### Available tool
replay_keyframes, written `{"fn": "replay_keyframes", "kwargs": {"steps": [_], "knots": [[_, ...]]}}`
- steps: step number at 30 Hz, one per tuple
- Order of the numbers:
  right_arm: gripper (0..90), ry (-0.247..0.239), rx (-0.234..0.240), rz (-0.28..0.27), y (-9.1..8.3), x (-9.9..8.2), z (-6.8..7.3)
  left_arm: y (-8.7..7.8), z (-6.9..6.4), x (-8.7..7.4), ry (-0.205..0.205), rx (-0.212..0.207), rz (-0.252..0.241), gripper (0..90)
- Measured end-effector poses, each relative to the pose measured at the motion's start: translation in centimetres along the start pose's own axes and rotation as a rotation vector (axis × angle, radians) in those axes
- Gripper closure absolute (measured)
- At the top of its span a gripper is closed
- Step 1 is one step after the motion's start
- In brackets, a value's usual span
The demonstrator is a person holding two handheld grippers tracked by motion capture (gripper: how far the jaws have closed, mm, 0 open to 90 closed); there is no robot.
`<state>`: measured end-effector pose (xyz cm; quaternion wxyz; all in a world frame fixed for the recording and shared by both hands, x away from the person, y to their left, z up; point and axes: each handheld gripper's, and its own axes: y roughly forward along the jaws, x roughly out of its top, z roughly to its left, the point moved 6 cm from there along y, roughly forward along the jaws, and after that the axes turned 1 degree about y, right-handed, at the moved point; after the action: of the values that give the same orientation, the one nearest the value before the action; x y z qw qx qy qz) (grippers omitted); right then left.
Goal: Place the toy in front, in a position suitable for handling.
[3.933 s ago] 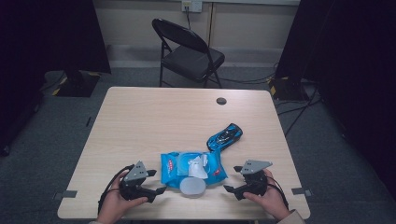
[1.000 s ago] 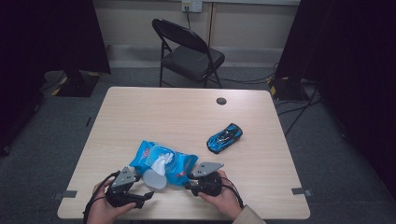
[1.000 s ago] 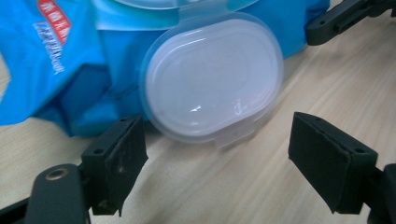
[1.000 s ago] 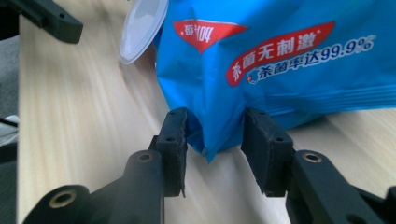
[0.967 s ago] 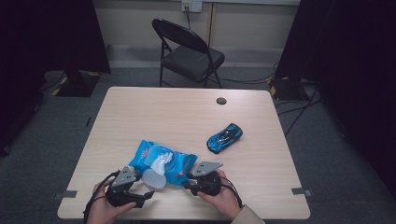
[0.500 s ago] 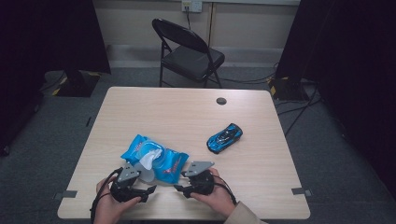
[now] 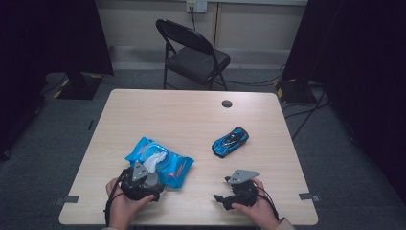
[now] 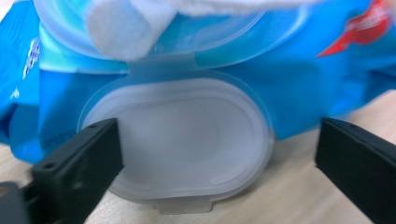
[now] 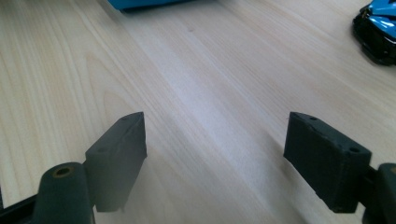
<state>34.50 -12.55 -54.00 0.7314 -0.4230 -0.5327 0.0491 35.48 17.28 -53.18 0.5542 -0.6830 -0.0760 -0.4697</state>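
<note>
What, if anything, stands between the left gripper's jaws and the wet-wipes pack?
Nothing visible does. The left gripper has its jaws spread wide right in front of the wet-wipes pack, with the flipped-open translucent lid lying directly between them and a wipe sticking out above.

From behind my hand-held grippers I can read no word, brand or number anywhere: the blue wipes pack carries white print at one end and a red patch at the other, both too blurred to make out, and the blue toy car shows no legible marking.

Bare table beyond wipes pack, toy car
</note>
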Motion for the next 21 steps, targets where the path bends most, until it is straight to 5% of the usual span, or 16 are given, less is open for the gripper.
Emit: {"fn": "replay_keyframes", "kwargs": {"steps": [21], "knots": [[20.4,0.036,-0.009,-0.022,-0.3,-0.3,-1.7,3.2,2.4,2.2,-0.025,0.036,0.001,0.0]]}}
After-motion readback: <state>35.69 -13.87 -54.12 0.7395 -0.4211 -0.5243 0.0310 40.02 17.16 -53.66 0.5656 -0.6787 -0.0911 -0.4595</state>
